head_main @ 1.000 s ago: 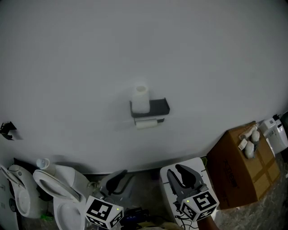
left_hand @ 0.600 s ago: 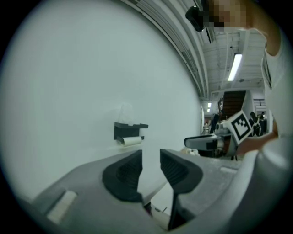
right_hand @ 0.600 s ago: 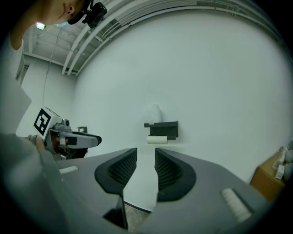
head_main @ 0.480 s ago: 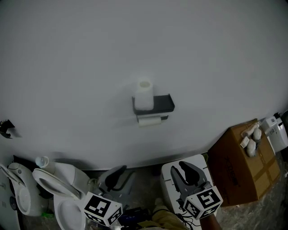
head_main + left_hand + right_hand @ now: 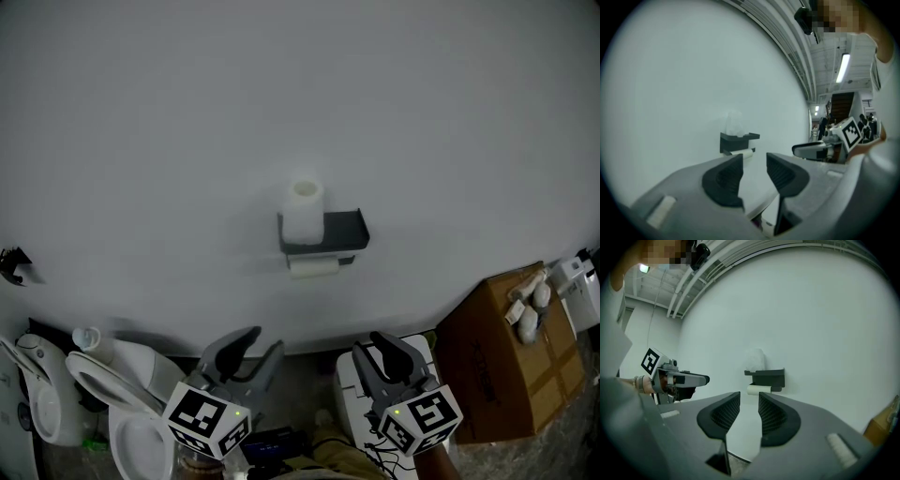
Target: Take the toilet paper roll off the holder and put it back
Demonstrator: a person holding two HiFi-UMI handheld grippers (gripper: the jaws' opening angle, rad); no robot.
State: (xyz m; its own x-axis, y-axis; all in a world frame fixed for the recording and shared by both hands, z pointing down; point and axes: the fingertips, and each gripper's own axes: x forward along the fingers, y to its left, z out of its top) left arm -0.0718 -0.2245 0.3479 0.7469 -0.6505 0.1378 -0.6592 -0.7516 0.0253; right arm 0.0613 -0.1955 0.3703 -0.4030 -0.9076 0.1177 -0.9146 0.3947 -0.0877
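Observation:
A dark grey holder [image 5: 339, 231] is fixed to the white wall. One white toilet paper roll [image 5: 303, 211] stands upright on its shelf, and a second roll [image 5: 312, 266] lies on the bar beneath. Both grippers hang low, well short of the wall. My left gripper [image 5: 263, 343] is open with nothing between its jaws, which have just been opening. My right gripper [image 5: 379, 352] is also open and empty. In the left gripper view the holder [image 5: 739, 140] sits just above the jaws. In the right gripper view the holder [image 5: 767, 377] and its lower roll [image 5: 758, 389] sit above the jaw gap.
A white toilet [image 5: 131, 403] stands at the lower left beside a white canister [image 5: 37, 403]. Low on the right is a brown cardboard box [image 5: 497, 361] with small white items on top. A white bin [image 5: 349, 370] sits under my right gripper.
Both grippers have come up into view toward the wall. The left gripper's jaws stand wider apart than before. The rolls and holder have not been touched.

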